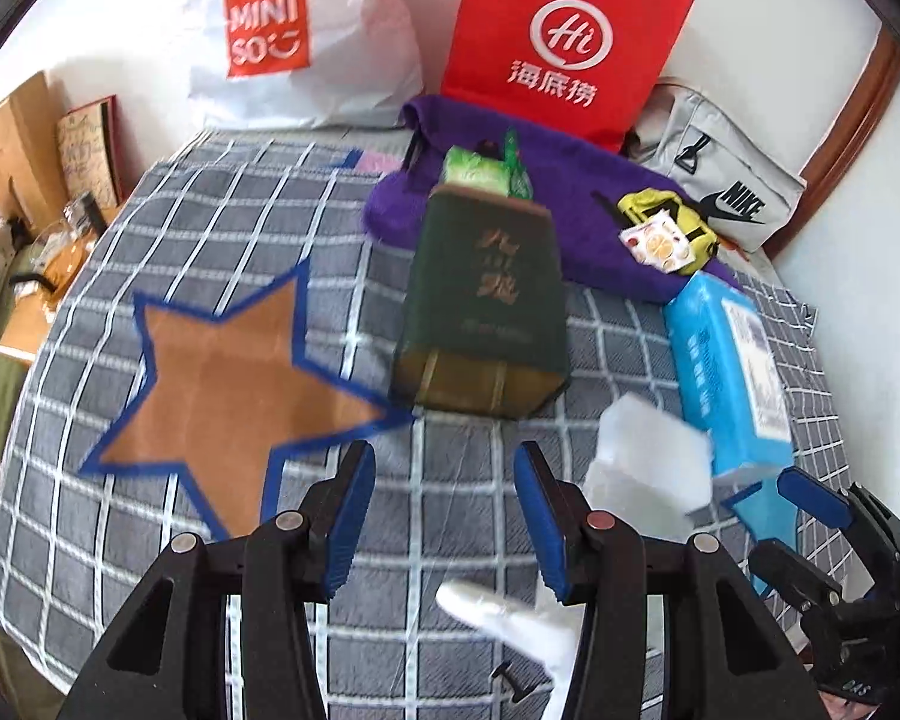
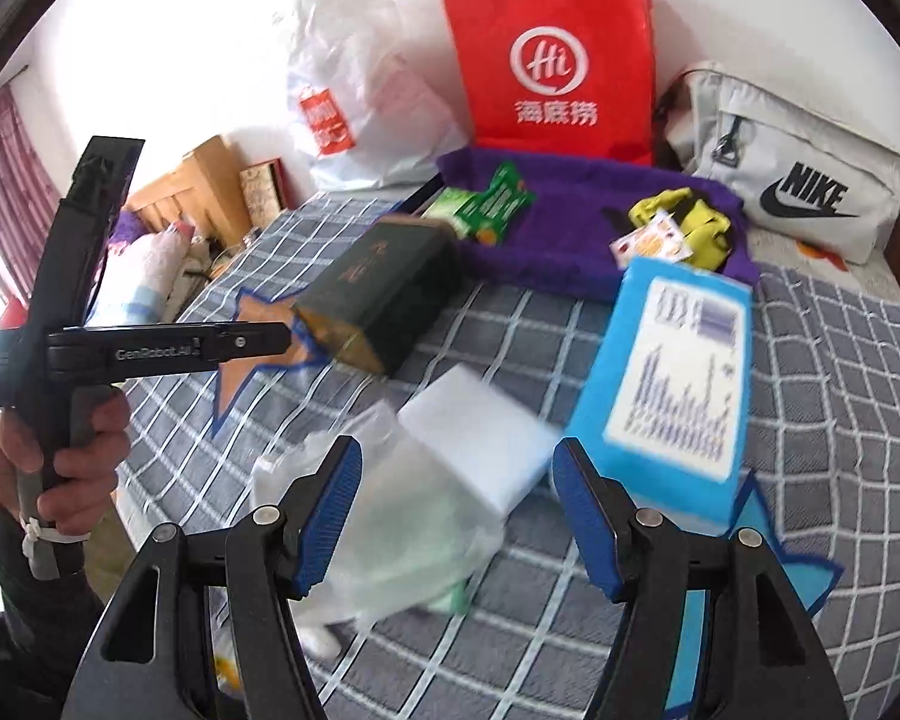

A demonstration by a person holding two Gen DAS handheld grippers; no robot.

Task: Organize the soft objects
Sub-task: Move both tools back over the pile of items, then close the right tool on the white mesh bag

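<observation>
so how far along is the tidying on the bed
Early, by the look of it. Possibly done: snack packets and a yellow item lie on the purple cloth. In hand: nothing; both sets of jaws are open and empty. Left: white sponge block, clear bag, blue pack, green box.

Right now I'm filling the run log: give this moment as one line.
left gripper: open, empty | right gripper: open, empty | white foam block: on checked bedspread | blue tissue pack: beside it
</observation>
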